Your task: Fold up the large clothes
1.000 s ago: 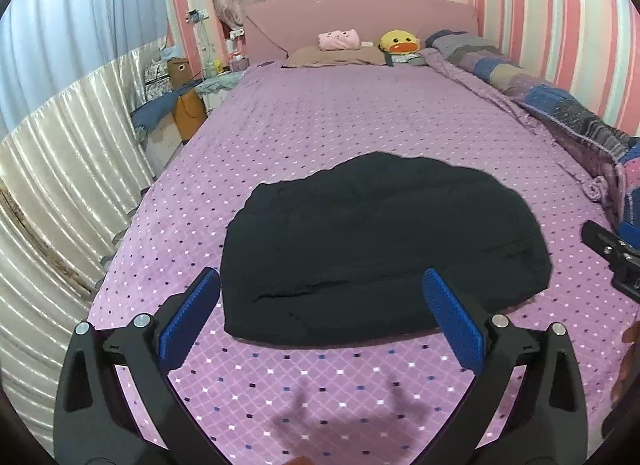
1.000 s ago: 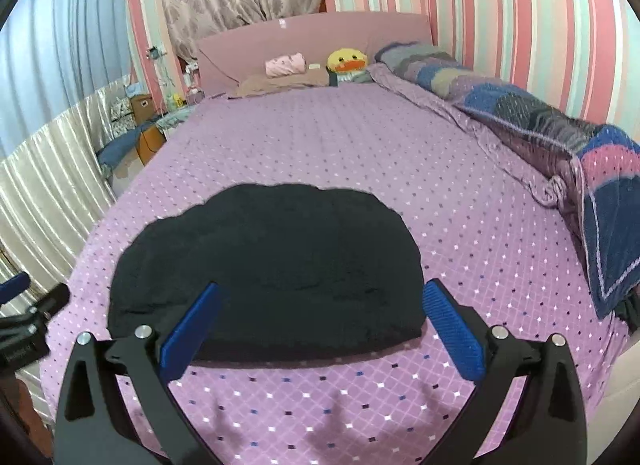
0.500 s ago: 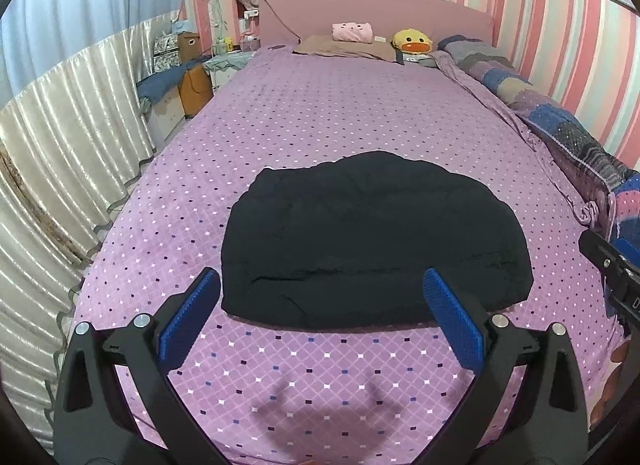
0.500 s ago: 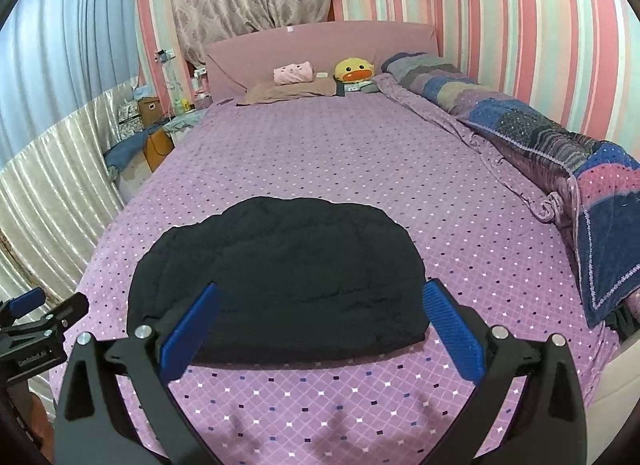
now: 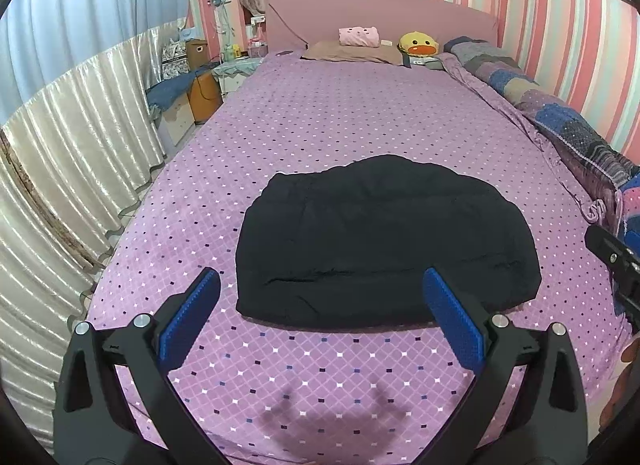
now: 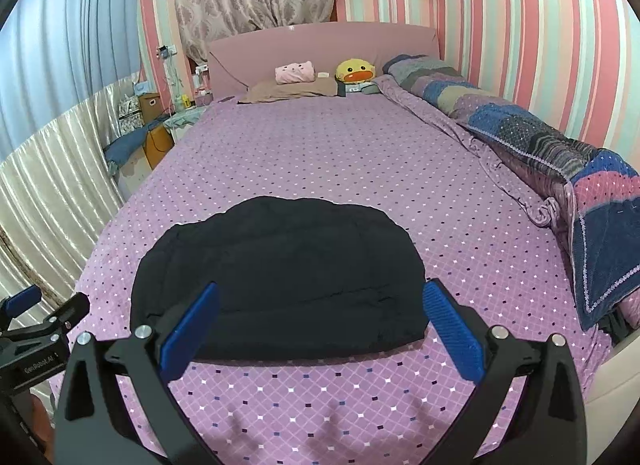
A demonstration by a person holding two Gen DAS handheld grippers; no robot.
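A black garment [image 5: 384,237] lies folded in a compact rounded pile on the purple dotted bed [image 5: 340,121]; it also shows in the right wrist view [image 6: 280,273]. My left gripper [image 5: 320,305] is open and empty, held above the bed just short of the garment's near edge. My right gripper [image 6: 318,317] is open and empty, also above the near edge. The right gripper shows at the right edge of the left wrist view [image 5: 612,257]. The left gripper shows at the left edge of the right wrist view [image 6: 36,325].
A rolled patchwork quilt [image 6: 540,141] runs along the bed's right side by the striped wall. Pillows, a pink plush [image 6: 294,72] and a yellow duck plush [image 6: 355,70] sit at the headboard. Curtains [image 5: 72,153] and cluttered bedside furniture [image 5: 192,93] stand at the left.
Both grippers have pulled back and risen from the garment, so it looks smaller and farther off. The garment has not moved. Both stay open.
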